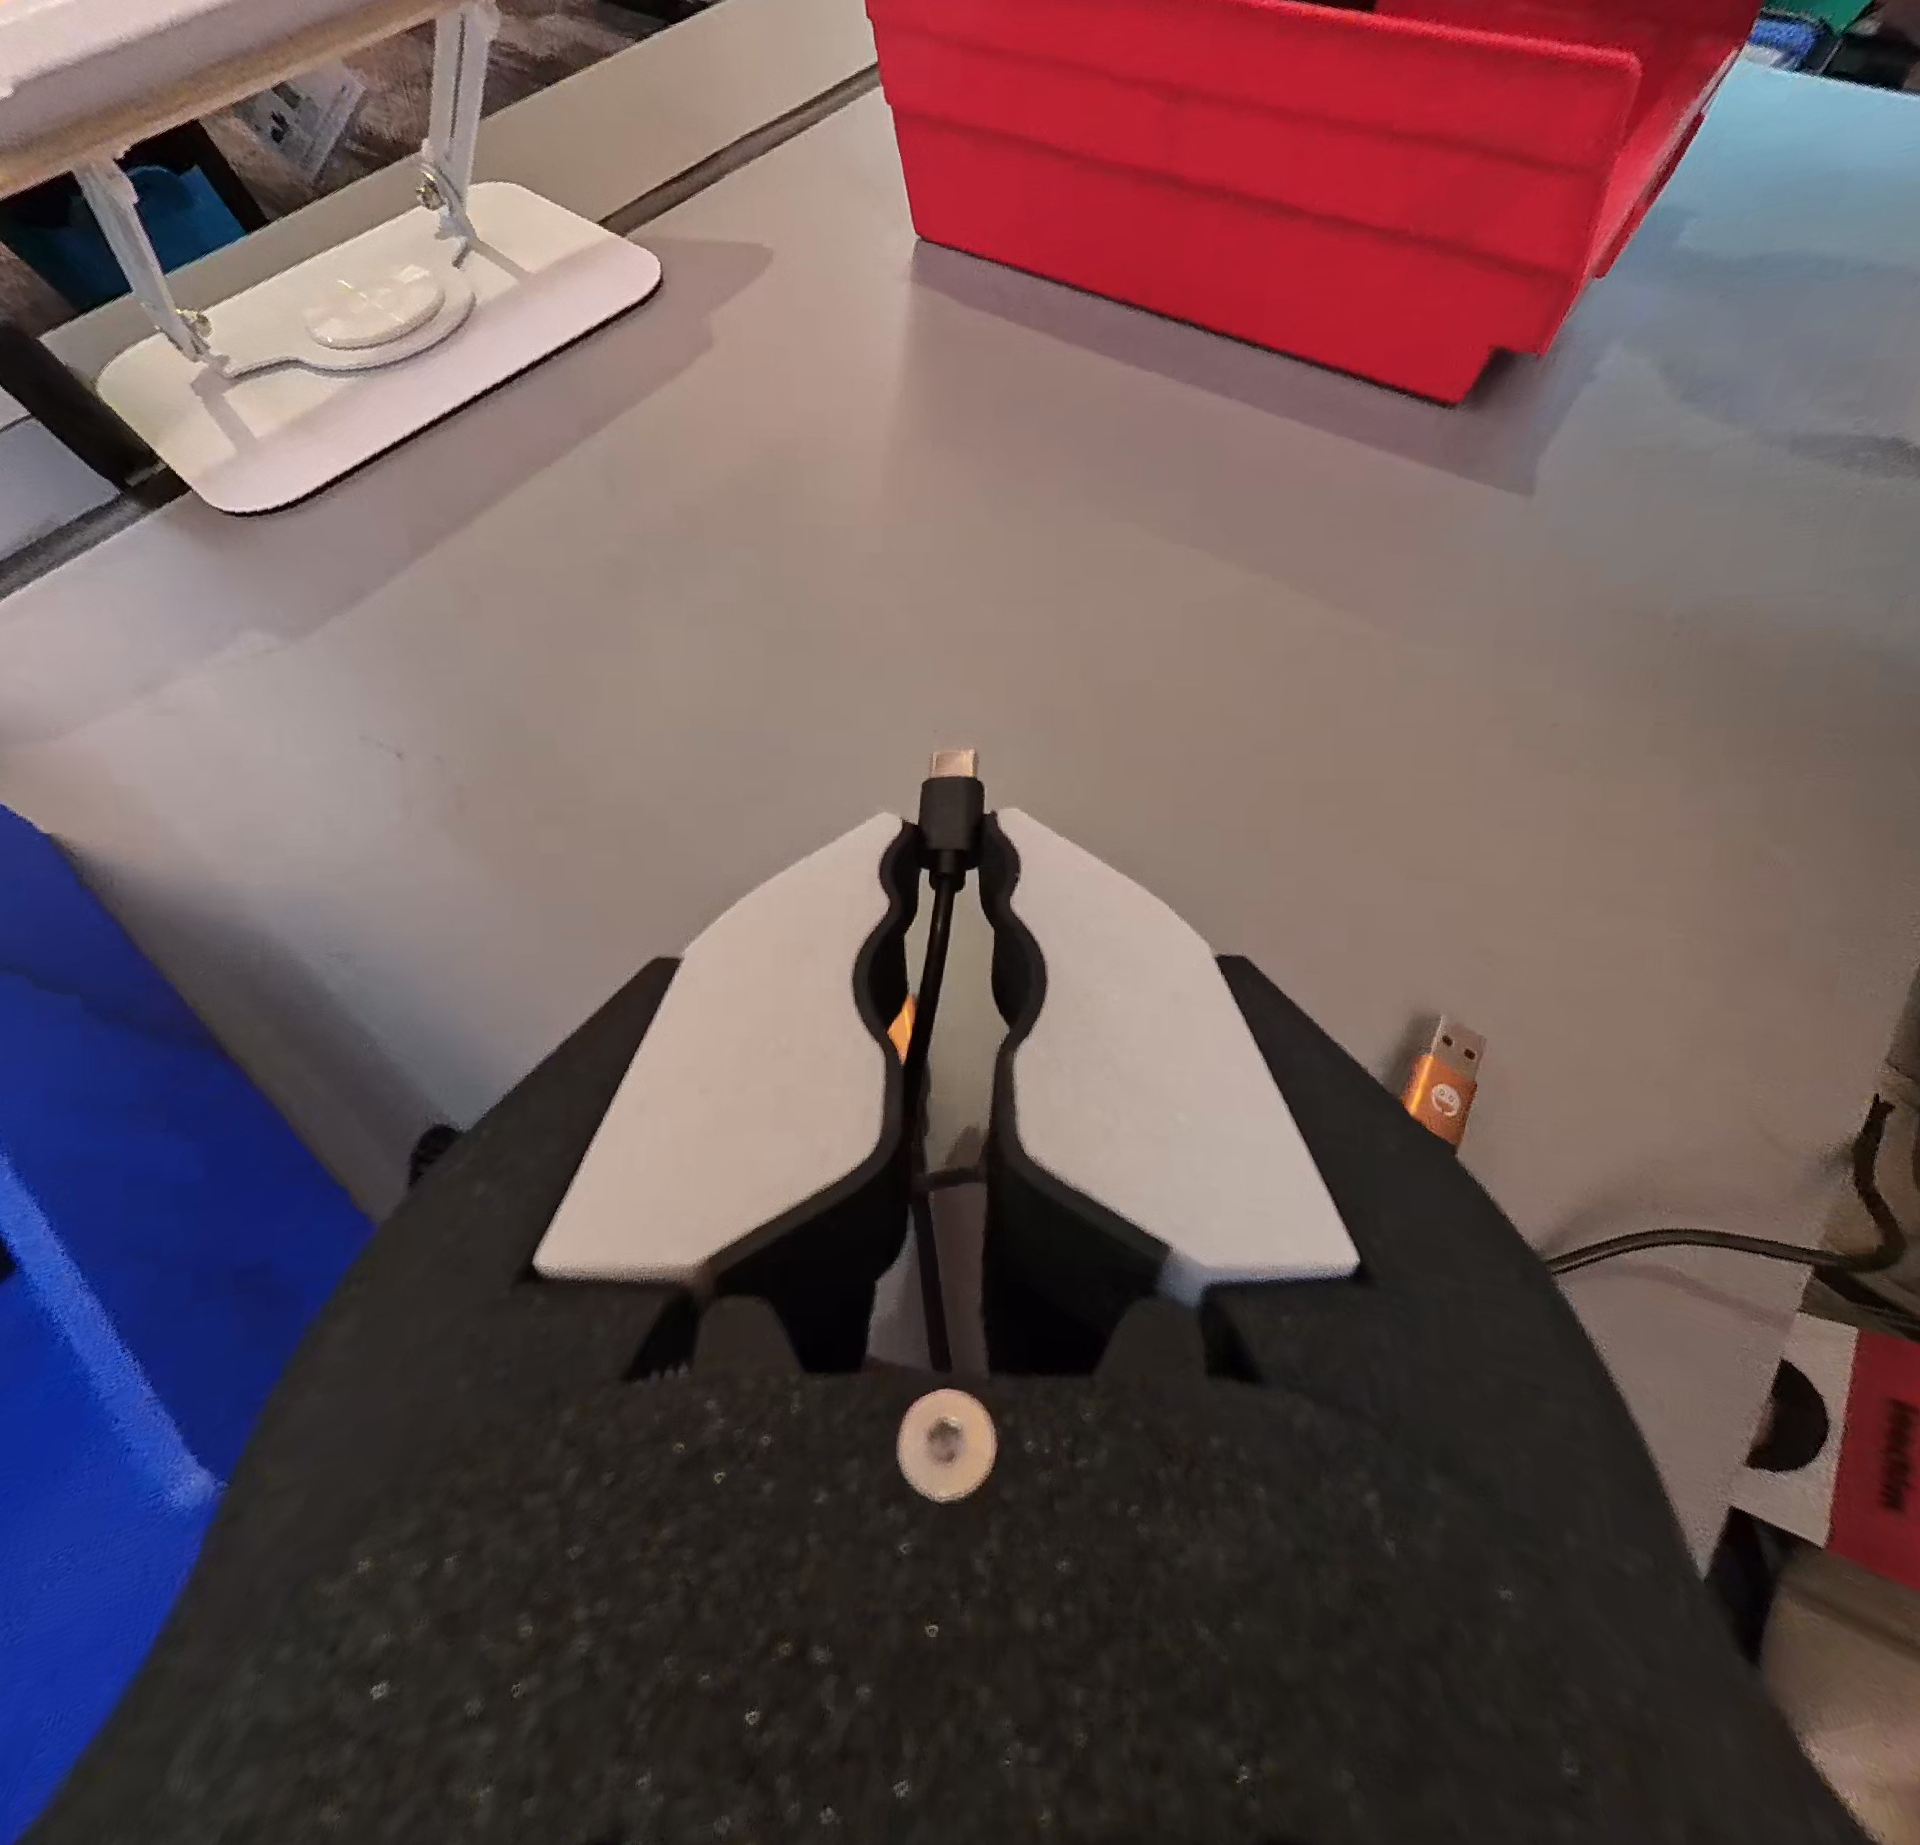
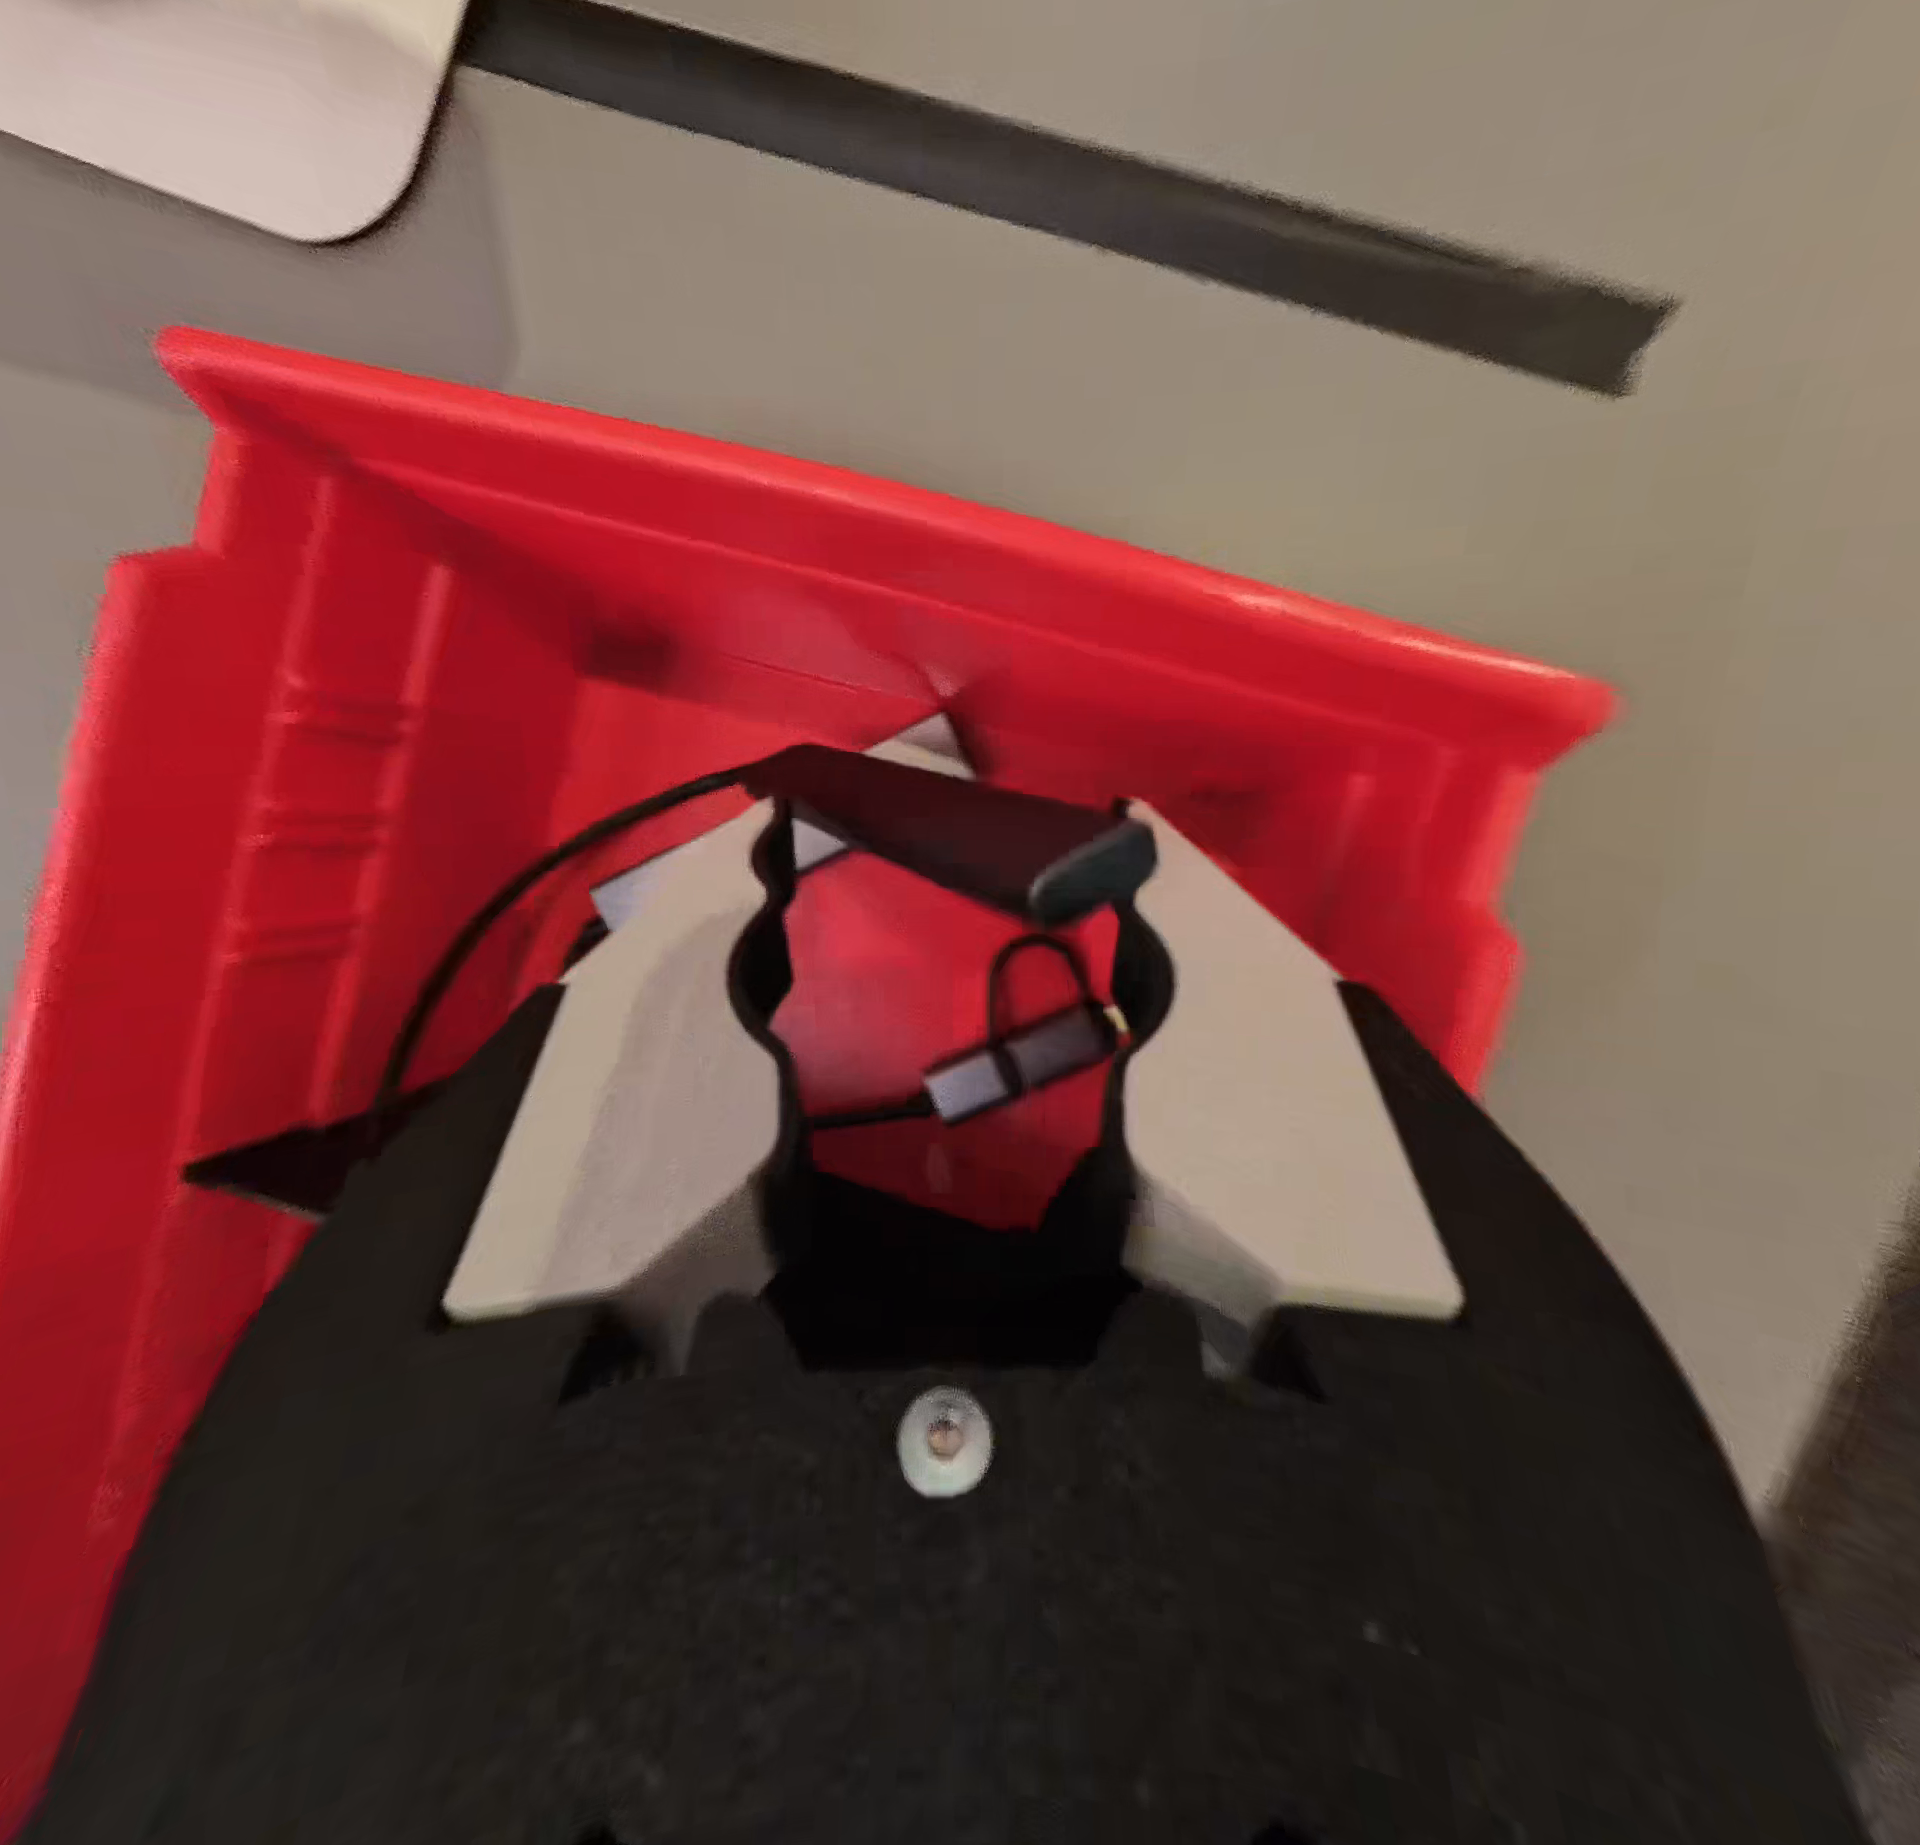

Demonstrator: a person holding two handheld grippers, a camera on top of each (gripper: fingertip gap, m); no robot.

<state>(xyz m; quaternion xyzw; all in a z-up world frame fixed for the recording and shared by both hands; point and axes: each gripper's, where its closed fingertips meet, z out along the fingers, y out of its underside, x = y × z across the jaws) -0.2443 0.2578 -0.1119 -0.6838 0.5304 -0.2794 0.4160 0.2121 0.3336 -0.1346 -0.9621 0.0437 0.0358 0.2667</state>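
Note:
In the left wrist view my left gripper (image 1: 951, 827) is shut on a black cable plug (image 1: 950, 808). The plug's metal tip pokes out past the fingertips and its thin black cable runs back between the fingers. It is held low over the grey table (image 1: 1039, 569). An orange USB adapter (image 1: 1442, 1080) lies on the table just to the right. In the blurred right wrist view my right gripper (image 2: 951, 821) is over the red bin (image 2: 436, 756), its fingertips closed on the ends of a dark flat hub (image 2: 935, 829). The hub's black cable (image 2: 468, 948) curves down to the left.
A small grey adapter with a black loop (image 2: 1013, 1063) lies on the bin floor. The red bin (image 1: 1247, 185) stands at the far side of the table. A white stand (image 1: 384, 361) is at the far left and a blue bin (image 1: 104, 1224) at the near left. Cables and boxes (image 1: 1860, 1463) sit at the right edge. About 45 cm separates my left fingertips from my right.

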